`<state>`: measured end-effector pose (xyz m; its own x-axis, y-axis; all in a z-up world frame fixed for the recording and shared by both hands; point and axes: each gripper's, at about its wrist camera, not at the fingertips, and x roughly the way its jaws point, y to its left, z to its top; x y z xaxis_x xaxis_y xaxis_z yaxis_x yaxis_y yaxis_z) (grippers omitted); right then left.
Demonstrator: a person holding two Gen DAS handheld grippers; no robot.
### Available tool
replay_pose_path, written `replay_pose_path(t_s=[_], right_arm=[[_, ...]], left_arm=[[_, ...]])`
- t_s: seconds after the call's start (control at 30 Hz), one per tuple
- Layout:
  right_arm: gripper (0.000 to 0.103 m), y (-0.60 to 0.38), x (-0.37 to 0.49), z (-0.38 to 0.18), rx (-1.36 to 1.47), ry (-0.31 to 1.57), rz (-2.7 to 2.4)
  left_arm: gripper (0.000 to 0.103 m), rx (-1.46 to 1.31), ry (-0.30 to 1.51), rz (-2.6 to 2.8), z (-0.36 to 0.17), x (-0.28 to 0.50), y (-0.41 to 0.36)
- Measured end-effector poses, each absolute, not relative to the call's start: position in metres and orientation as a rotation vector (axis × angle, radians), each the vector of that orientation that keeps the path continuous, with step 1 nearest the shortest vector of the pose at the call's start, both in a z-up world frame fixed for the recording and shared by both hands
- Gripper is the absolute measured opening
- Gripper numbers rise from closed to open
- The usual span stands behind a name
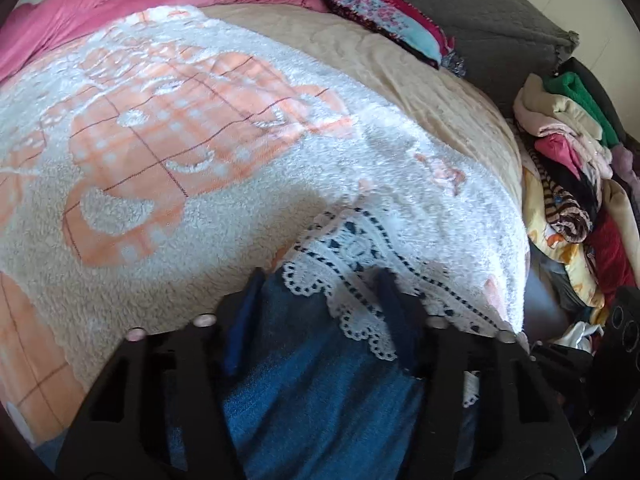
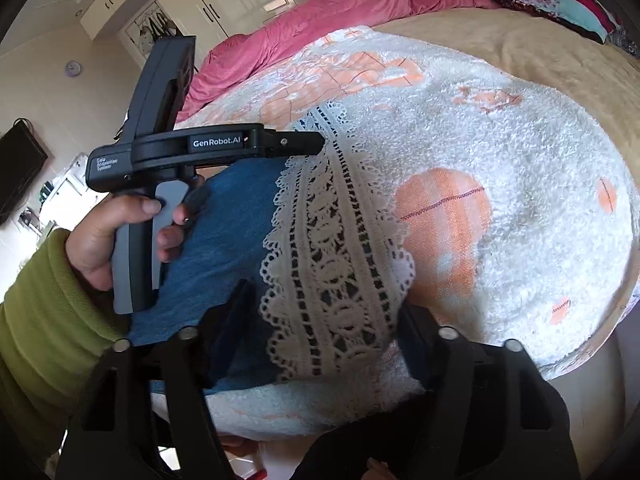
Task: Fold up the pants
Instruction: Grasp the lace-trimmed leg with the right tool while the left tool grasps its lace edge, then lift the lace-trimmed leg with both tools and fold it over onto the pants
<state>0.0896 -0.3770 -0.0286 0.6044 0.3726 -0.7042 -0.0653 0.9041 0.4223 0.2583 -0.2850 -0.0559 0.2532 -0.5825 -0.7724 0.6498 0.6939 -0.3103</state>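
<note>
Fleecy white-and-orange blanket [image 1: 248,152] spread wide ahead of both tongs, near edge dropping off just under them, clothes heap [image 1: 572,184] crowding beyond right. Blue denim pants [image 1: 320,392] with white lace hem [image 2: 336,264] lying at that near edge. Left gripper [image 1: 320,292] and right gripper [image 2: 320,308], both angled down, half-closed astride denim and lace; pinching or not, cannot tell.

Blue denim pants [image 2: 224,216] with white openwork lace trim [image 2: 332,264] lie on a fluffy terry blanket [image 2: 500,152]; matt black plastic gripper [image 2: 316,320].
</note>
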Motion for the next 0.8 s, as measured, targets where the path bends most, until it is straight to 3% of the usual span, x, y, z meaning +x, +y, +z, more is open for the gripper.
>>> replay_pose_path(t_s=[0.13, 0.27, 0.33, 0.5, 0.8], right_arm=[[0.042, -0.378, 0.088, -0.027, 0.383, 0.871, 0.276], [0.036, -0.379, 0.084, -0.023, 0.395, 0.841, 0.313], [0.03, -0.378, 0.081, -0.02, 0.381, 0.822, 0.318], [0.03, -0.353, 0.065, 0.007, 0.268, 0.703, 0.379], [0.03, -0.277, 0.068, 0.027, 0.156, 0.676, 0.562]], left_arm=[[0.021, 0.078, 0.995, -0.813, -0.054, 0.249, -0.282], [0.011, 0.019, 0.969, -0.817, -0.046, 0.245, -0.27], [0.01, -0.019, 0.961, -0.826, -0.041, 0.241, -0.263], [0.009, -0.137, 0.908, -0.849, -0.02, 0.23, -0.233], [0.011, -0.269, 0.796, -0.77, 0.008, 0.208, -0.133]])
